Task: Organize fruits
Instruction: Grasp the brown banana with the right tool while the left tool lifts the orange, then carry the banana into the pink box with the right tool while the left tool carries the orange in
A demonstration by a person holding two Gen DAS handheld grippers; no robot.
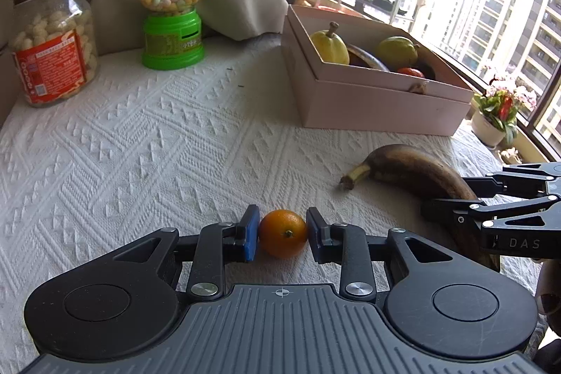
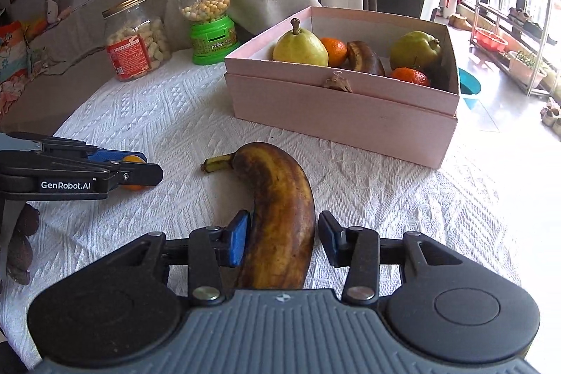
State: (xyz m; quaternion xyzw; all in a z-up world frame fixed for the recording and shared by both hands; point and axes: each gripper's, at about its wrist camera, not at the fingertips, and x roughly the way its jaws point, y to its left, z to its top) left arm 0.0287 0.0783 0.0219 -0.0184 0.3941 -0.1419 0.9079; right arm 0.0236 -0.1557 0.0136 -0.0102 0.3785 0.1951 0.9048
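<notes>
A small orange (image 1: 282, 235) rests on the white tablecloth, and my left gripper (image 1: 282, 225) is shut on it with both blue pads against its sides. In the right wrist view that left gripper (image 2: 147, 163) comes in from the left, the orange (image 2: 133, 159) peeking out between its fingers. A brown overripe banana (image 2: 280, 198) lies between the jaws of my right gripper (image 2: 284, 230); the left pad touches it, the right pad stands off with a gap, so it is open. The pink box (image 2: 343, 114) behind holds two pears, two oranges and a banana.
A snack jar (image 1: 52, 41) and a green candy dispenser (image 1: 173, 9) stand at the back left. A flower pot (image 1: 491, 125) sits past the table's right edge by the window. Bare cloth lies between the grippers and the box (image 1: 378, 104).
</notes>
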